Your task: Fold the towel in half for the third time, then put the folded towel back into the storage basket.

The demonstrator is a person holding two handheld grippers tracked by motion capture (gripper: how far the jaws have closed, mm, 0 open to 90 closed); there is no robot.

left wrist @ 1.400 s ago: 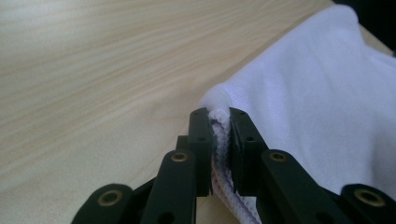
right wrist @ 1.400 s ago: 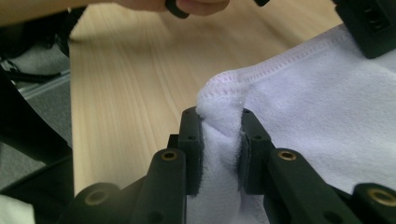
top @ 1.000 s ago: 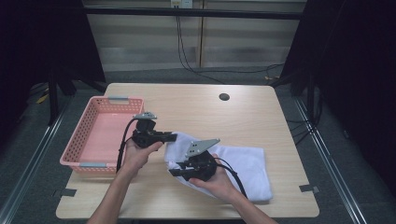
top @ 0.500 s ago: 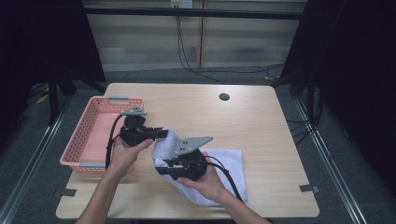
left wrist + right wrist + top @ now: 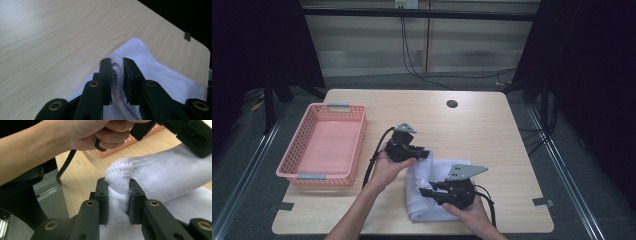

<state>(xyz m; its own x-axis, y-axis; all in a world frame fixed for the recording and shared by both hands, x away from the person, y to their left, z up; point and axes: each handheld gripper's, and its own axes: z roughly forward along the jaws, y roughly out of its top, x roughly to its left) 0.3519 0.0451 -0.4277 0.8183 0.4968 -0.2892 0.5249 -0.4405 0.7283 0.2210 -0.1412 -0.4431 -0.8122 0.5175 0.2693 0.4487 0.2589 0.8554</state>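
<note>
A white towel point(image 5: 424, 210) lies folded on the near part of the wooden table point(image 5: 472, 130). My left gripper point(image 5: 424, 154) is at the towel's far left corner. In the left gripper view its jaws are shut on the bunched hem of the towel point(image 5: 162, 75), and they have just eased slightly wider with the hem still between them. My right gripper point(image 5: 424, 192) is at the towel's near left edge. In the right gripper view its pads pinch a fold of the towel point(image 5: 162, 177). The left hand point(image 5: 82, 135) shows just beyond that fold.
A pink plastic basket point(image 5: 287, 165) stands on the table's left side, close to the left forearm. A dark round hole point(image 5: 452, 104) is at the table's far middle. Bare wood lies to the right of the towel and behind it.
Both grippers swung left with the towel's edge, then came back right. The towel, spread wide to the right before, now lies folded in a narrower shape.
</note>
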